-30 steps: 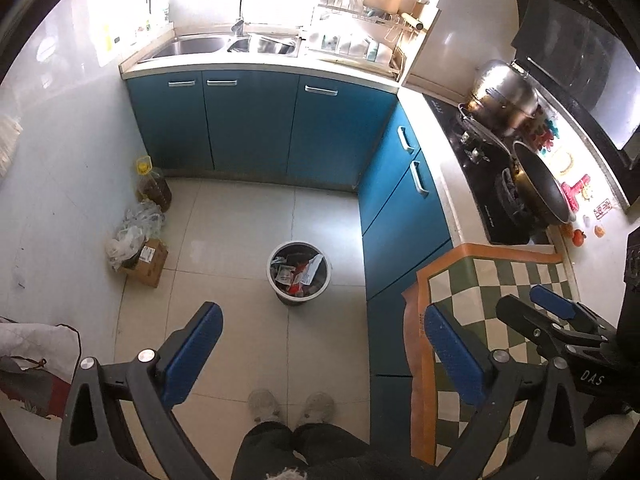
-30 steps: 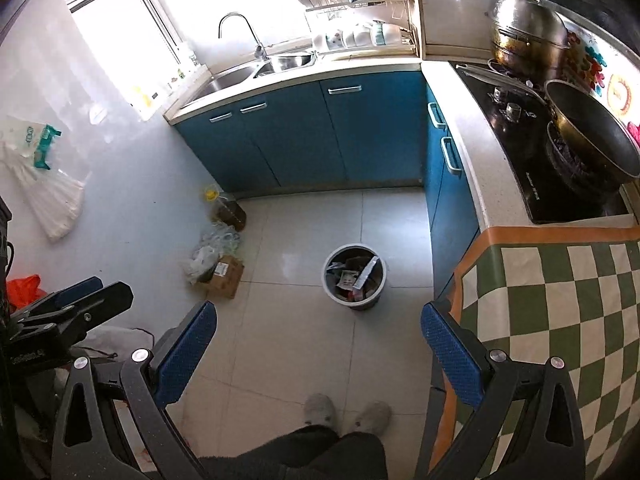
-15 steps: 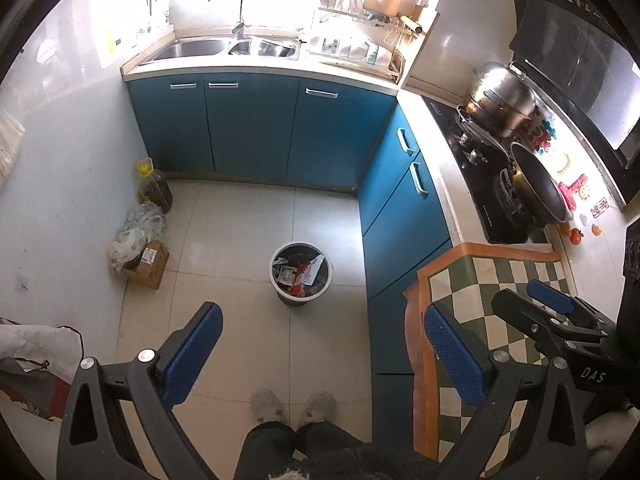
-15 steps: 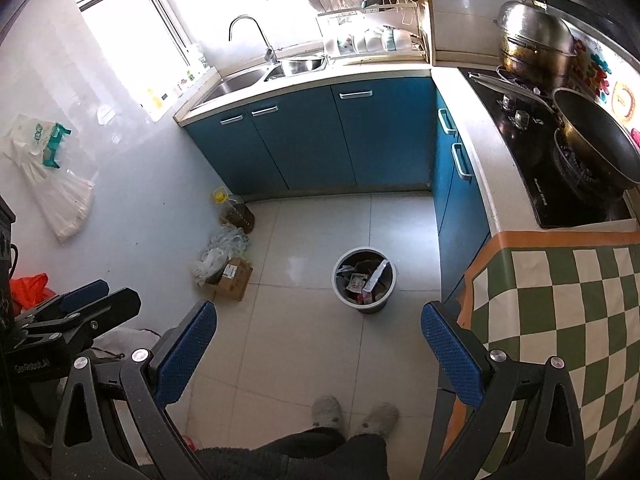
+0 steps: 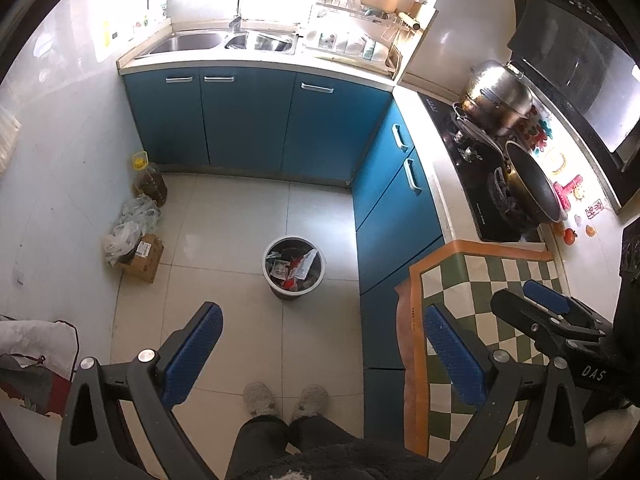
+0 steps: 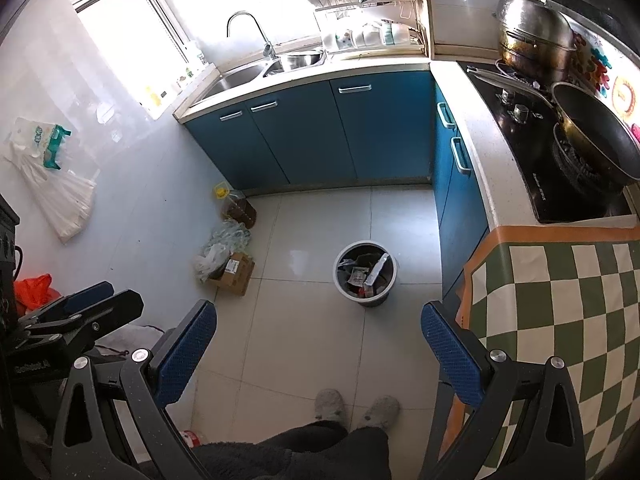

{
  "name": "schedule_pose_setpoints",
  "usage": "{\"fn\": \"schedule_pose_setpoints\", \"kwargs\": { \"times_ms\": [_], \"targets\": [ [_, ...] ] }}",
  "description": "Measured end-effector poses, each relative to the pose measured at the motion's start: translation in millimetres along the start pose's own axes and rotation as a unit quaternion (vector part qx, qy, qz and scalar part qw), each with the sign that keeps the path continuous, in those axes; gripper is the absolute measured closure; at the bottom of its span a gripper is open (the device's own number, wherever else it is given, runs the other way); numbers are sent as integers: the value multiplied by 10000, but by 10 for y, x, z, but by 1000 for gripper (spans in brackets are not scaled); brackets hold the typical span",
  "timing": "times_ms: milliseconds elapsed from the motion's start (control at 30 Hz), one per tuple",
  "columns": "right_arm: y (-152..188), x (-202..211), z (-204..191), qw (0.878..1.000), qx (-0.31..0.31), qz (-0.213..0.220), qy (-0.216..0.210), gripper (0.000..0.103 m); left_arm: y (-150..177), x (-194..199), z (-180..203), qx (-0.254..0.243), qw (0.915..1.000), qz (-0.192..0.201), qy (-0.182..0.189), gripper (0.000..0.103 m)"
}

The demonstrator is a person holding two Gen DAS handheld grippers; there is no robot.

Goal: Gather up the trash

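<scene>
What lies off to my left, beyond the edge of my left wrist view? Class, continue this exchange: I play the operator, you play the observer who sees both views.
Observer: A white plastic bag with green print hangs on the left wall.
Operator: Anything below it?
Observer: An orange bag sits low by that wall.
Operator: And the floor near my feet?
Observer: A small red and white item lies on the tiles, partly hidden by the frame of the right gripper. I cannot tell what it is.
</scene>
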State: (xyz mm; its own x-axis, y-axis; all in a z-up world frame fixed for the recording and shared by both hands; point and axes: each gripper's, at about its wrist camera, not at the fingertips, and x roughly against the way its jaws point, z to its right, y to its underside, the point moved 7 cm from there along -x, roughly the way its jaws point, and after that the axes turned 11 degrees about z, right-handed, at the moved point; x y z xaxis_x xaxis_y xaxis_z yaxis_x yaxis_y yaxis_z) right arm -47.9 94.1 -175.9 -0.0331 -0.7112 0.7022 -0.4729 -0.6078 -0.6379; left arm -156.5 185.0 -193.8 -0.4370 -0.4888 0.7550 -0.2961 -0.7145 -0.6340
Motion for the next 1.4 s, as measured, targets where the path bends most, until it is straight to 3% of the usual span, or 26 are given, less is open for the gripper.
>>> {"fn": "schedule_pose_setpoints", "kwargs": {
  "times_ms": [1400],
  "targets": [
    [47,-15,-21,9996,-87,-225,-112,0,74,-61,45,135,9994,-250,186,0]
  ]
}}
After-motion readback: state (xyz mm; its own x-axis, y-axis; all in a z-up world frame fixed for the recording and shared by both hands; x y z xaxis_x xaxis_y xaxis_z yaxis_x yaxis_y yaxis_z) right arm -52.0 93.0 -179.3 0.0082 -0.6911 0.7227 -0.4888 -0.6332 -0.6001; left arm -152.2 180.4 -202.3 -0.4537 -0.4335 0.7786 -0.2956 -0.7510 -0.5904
